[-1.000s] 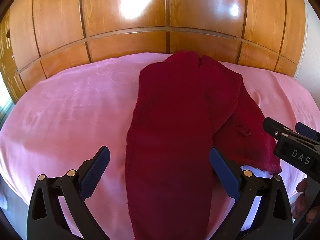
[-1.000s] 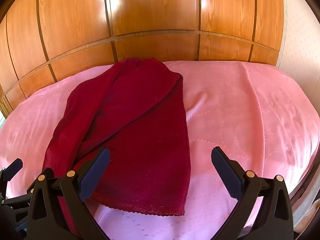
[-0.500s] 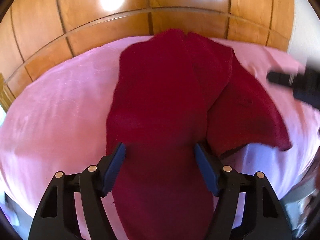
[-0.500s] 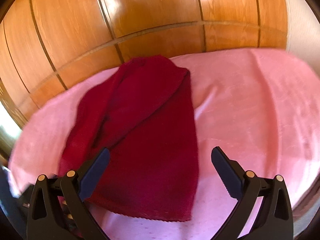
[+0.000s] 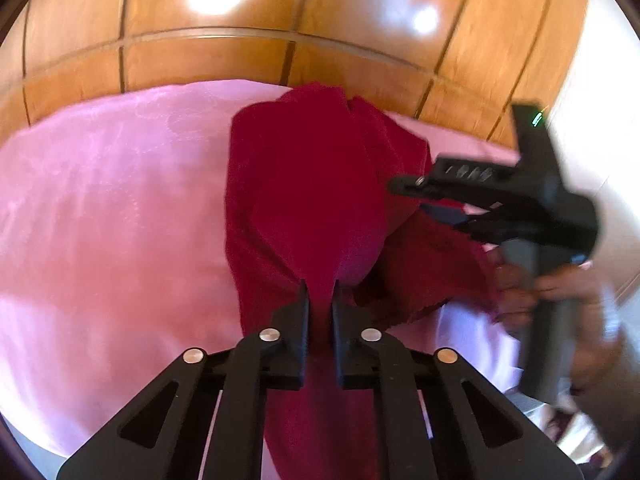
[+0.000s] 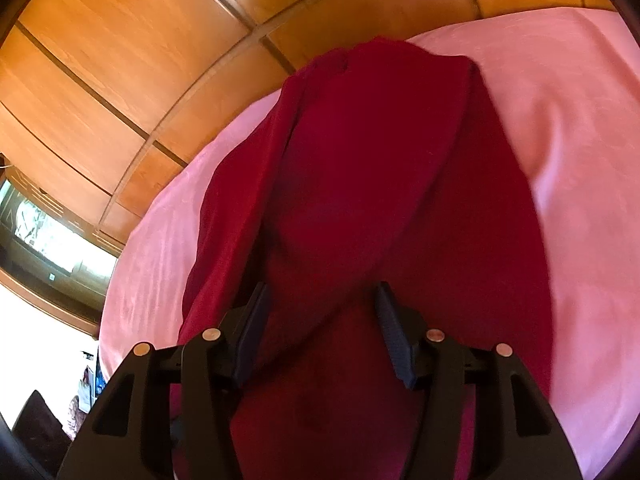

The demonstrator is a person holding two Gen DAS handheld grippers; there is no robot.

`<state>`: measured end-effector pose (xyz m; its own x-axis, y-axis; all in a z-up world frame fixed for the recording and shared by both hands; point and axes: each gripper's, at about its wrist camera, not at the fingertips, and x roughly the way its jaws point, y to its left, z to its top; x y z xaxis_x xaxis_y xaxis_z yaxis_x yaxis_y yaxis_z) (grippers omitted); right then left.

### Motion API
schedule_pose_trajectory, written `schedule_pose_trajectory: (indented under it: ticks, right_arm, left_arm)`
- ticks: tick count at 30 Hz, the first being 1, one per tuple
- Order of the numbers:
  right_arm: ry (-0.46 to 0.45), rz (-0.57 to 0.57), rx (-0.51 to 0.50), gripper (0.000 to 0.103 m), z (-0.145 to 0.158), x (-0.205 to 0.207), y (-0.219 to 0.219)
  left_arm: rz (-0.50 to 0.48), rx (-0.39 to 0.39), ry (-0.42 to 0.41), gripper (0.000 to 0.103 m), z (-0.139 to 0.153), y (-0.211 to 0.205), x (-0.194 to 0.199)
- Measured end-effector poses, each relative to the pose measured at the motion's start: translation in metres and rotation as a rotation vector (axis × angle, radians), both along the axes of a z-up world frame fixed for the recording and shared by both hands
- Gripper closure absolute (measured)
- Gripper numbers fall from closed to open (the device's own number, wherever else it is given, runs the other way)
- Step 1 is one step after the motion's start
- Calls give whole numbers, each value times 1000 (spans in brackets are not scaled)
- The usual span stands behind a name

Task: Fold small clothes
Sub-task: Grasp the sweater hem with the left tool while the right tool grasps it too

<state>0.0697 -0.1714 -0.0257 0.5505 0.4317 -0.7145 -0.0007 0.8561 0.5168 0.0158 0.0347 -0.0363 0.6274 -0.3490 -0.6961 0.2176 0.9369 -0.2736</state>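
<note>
A dark red garment (image 5: 304, 184) lies lengthwise on the pink bedspread (image 5: 112, 208). My left gripper (image 5: 320, 292) is shut on a pinched ridge of its near part. In the left wrist view my right gripper (image 5: 416, 196) reaches in from the right over the garment's right side. In the right wrist view the red garment (image 6: 380, 184) fills the middle, and my right gripper (image 6: 320, 304) is part closed with cloth between its fingers (image 6: 394, 328), not clamped.
A glossy wooden panelled wall (image 5: 280, 20) stands right behind the bed. The bed's left edge and a window (image 6: 44, 232) show at the left of the right wrist view. Bare pink bedspread (image 6: 568, 120) lies to the garment's right.
My left gripper went from wide open to shut on the garment. My right gripper moved left onto the garment, tilted, and narrowed around the cloth.
</note>
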Motion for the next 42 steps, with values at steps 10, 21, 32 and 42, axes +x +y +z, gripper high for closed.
schedule_pose_trajectory:
  ticks: [10, 21, 32, 42]
  right_arm:
    - [-180, 10, -53, 97, 64, -11, -37]
    - [-188, -445, -455, 71, 123, 50, -223]
    - [-56, -262, -177, 18, 58, -7, -180]
    - [118, 40, 98, 49, -17, -67, -64]
  left_arm:
    - [259, -214, -107, 97, 67, 121, 54]
    - [707, 21, -61, 88, 73, 222, 181]
    - [229, -160, 95, 56, 1, 118, 128]
    - [68, -403, 305, 56, -68, 40, 94]
